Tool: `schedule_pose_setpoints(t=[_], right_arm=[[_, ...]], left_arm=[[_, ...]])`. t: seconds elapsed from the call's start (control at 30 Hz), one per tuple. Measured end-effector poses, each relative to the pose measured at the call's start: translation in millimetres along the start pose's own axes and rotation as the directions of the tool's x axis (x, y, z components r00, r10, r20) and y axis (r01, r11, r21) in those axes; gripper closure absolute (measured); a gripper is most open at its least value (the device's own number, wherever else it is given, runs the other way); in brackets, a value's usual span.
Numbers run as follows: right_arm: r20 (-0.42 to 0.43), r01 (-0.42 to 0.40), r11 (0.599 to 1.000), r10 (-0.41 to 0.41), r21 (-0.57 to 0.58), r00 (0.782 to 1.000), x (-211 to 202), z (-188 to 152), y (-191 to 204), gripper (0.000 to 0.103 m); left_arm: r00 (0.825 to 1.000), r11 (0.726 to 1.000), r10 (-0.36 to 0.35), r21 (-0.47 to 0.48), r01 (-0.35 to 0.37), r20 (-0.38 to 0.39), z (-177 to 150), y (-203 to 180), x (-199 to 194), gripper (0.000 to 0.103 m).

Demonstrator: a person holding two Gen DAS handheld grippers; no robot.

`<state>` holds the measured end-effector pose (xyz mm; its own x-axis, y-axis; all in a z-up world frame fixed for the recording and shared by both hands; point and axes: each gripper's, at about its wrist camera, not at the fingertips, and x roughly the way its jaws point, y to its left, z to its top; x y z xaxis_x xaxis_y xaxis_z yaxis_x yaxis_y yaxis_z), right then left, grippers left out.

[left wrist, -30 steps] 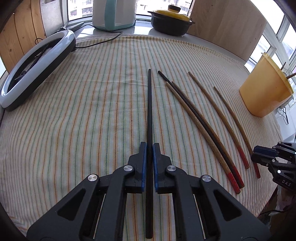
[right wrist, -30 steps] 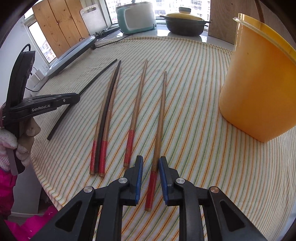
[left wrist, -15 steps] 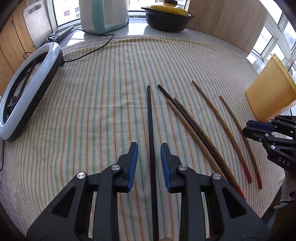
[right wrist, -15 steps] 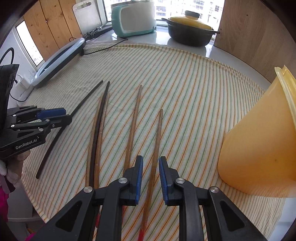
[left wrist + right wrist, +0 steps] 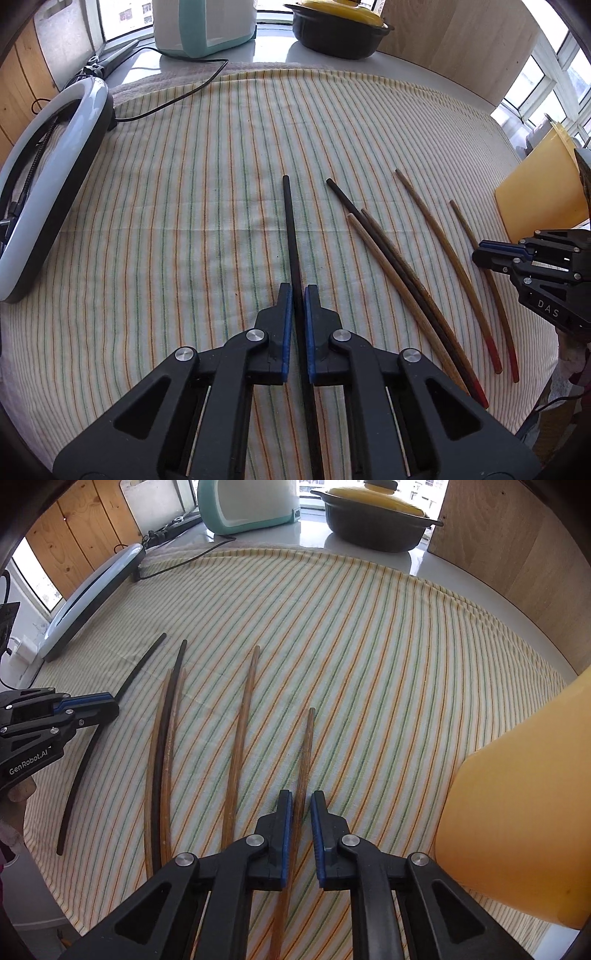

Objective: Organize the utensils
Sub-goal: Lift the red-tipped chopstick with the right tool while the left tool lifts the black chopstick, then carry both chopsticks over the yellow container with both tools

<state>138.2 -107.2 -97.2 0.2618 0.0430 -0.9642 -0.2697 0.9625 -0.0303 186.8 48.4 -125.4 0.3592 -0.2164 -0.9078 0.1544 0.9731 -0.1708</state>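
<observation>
My left gripper point(image 5: 298, 291) jaws pinch the long black chopstick point(image 5: 291, 236) lying on the striped desk cloth point(image 5: 184, 221), my right gripper point(image 5: 302, 797) jaws are slightly parted astride the rightmost brown wooden chopstick point(image 5: 305, 753) (not clamped yet), so close squarely, then lift level toward the yellow plastic tub point(image 5: 517, 812).

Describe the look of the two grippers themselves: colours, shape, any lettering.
Both are matte black, angular linkage frames with triangular cut-outs and silver pivot bolts. The fingers carry blue pads on their inner faces. The left gripper reads "GenRobot.AI" in white on its side; the right gripper reads "DAS". No cables show on either.
</observation>
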Motion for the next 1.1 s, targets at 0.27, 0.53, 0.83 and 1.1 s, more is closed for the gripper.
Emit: schedule_pose_setpoints(t=[0.27,0.53,0.83,1.1], right_arm=[[0.031,-0.044,0.999,0.043,0.030,0.999,-9.8,0.5,-1.7,0.100],[0.131,-0.115,0.992,0.107,0.057,0.986,-46.9,-4.1,-3.2,0.100],[0.258,-0.144,0.987,0.121,0.073,0.959,-90.9,-18.9,-5.7,0.100],[0.357,-0.146,0.988,0.119,0.050,0.927,-130.6,-35.2,-6.2,0.100]], left_arm=[[0.997,0.998,-0.035,-0.046,0.038,0.066,2.4,7.5,-25.0,0.099],[0.981,0.995,-0.079,-0.046,0.088,0.178,4.8,-1.6,-67.3,0.100],[0.954,0.992,-0.118,-0.001,0.123,0.277,9.3,-20.6,-106.3,0.100],[0.934,0.990,-0.138,0.038,0.133,0.330,10.8,-34.8,-131.8,0.100]])
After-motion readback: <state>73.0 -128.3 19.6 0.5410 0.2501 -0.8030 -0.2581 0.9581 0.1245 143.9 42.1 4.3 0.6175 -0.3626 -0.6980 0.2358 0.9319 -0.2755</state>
